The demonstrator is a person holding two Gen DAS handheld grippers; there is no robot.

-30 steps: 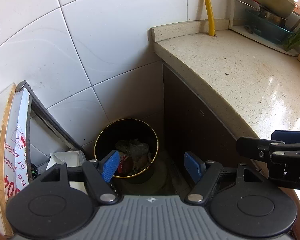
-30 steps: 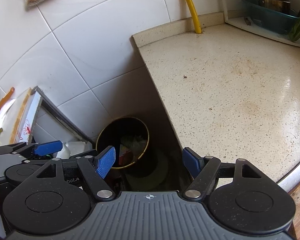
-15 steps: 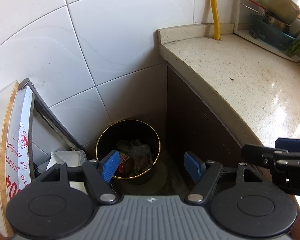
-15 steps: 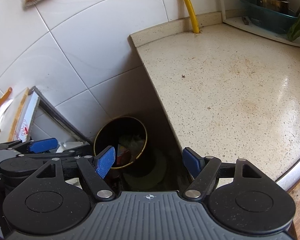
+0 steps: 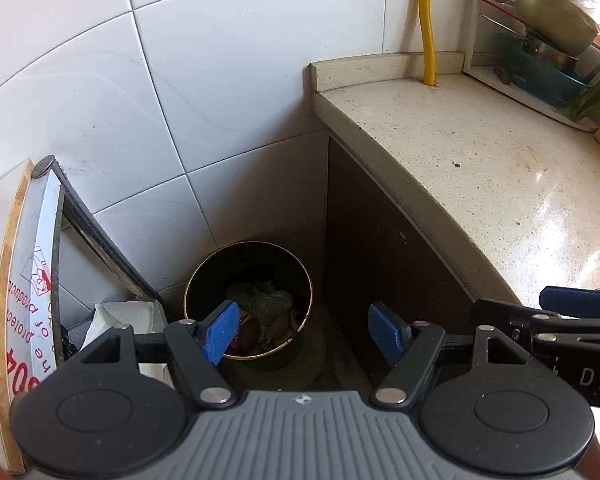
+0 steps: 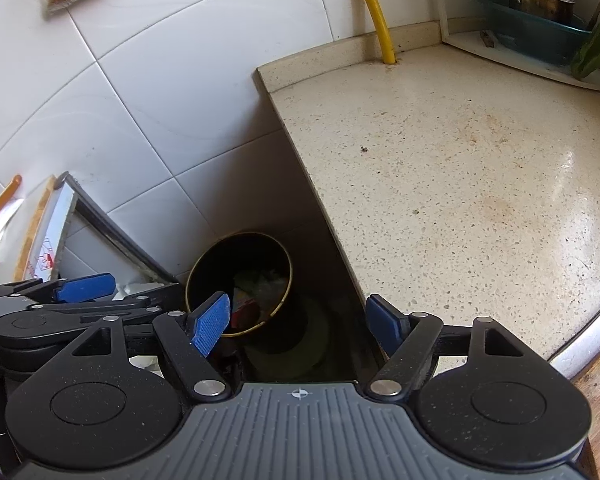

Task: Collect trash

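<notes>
- both hand-held grippers hang side by side above a dark gap between a white tiled wall [image 5: 220, 92] and the speckled bench [image 6: 460, 168].
- left hand-held gripper [image 5: 302, 330] has its blue fingers spread wide, nothing between them; the round black trash bin [image 5: 248, 256] shows below its left finger.
- right hand-held gripper [image 6: 298, 322] is likewise spread and empty, its right finger over the bench's near edge.
- bin, gold-rimmed, stands on the floor in the corner, just beside the dark cabinet side [image 5: 380, 248] under the bench.
- trash [image 5: 266, 312] lies inside the bin: crumpled pale scraps and something red.
- leaning against the wall left of the bin is a framed panel [image 5: 44, 264] with red print.
- yellow hose [image 6: 374, 8] meets the back of the bench; a rack with pots [image 5: 552, 28] sits at the far right.
</notes>
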